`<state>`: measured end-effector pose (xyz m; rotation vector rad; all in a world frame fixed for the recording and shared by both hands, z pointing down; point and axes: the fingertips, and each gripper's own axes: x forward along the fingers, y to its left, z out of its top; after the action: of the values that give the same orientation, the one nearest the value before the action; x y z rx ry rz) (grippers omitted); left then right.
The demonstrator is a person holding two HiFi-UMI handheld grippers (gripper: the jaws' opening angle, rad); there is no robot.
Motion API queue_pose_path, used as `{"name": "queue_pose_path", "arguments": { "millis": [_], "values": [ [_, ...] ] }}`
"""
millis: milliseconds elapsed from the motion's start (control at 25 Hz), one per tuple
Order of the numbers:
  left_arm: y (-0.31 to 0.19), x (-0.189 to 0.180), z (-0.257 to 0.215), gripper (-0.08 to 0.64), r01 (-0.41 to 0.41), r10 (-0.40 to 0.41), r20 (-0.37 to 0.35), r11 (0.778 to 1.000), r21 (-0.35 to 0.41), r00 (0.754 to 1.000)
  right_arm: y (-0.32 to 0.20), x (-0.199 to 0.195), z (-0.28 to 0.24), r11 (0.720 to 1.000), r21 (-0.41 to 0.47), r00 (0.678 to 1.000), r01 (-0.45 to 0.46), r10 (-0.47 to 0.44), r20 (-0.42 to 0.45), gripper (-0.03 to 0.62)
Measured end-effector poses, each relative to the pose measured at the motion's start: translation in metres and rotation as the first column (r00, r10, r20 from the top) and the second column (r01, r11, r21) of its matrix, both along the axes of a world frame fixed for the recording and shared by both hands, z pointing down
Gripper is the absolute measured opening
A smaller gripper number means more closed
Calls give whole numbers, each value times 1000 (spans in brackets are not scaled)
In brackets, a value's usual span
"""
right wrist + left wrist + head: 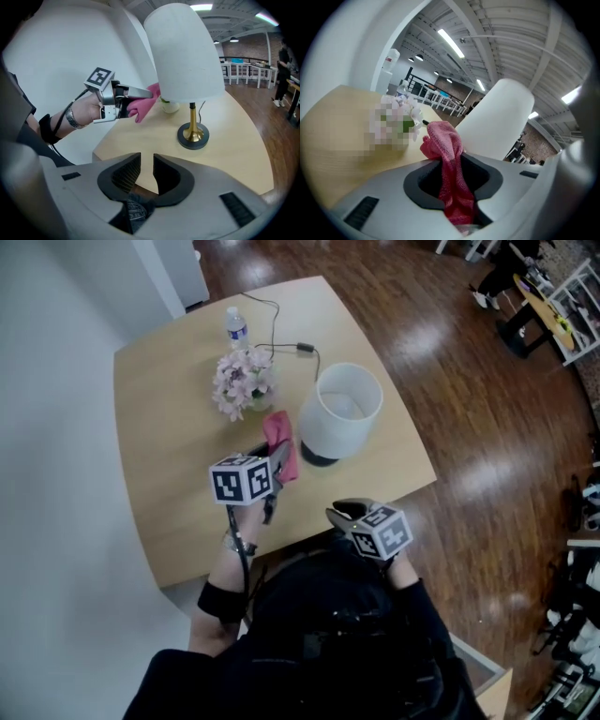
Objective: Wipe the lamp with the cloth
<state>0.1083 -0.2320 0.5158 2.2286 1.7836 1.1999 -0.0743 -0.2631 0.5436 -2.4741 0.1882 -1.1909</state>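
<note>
The lamp [339, 413] has a white shade and a brass stem on a dark round base [192, 137]; it stands on the wooden table [178, 484]. My left gripper [277, 465] is shut on a pink cloth [281, 442], held just left of the shade and above the table. In the left gripper view the cloth [443, 140] bunches out between the jaws, with the shade [497, 122] close behind it. My right gripper [342, 514] hovers at the table's near edge, right of the left one. Its jaws [146, 171] stand a little apart with nothing between them.
A pot of pale pink flowers [242, 381] stands behind the cloth, and a water bottle [236, 326] further back. The lamp's black cable [298, 348] runs across the far side of the table. Wooden floor lies to the right, a white wall to the left.
</note>
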Motion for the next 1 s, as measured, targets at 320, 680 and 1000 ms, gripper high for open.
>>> {"name": "queue_pose_path", "arguments": {
  "millis": [320,680,1000],
  "values": [
    [24,-22,-133,110,-7,-17,-77,956,-295,997,14,-6,10,1000,-4,1000,-12,12,22,92],
    [49,-39,-139,112,95,-125,-82,949,-301,989,40,-14,12,995,15,995,96,-95,-36,92],
    [36,-31,-94,112,289,-311,-126,942,-167,942,84,-27,23,981,67,981,182,-176,-87,92]
  ]
}}
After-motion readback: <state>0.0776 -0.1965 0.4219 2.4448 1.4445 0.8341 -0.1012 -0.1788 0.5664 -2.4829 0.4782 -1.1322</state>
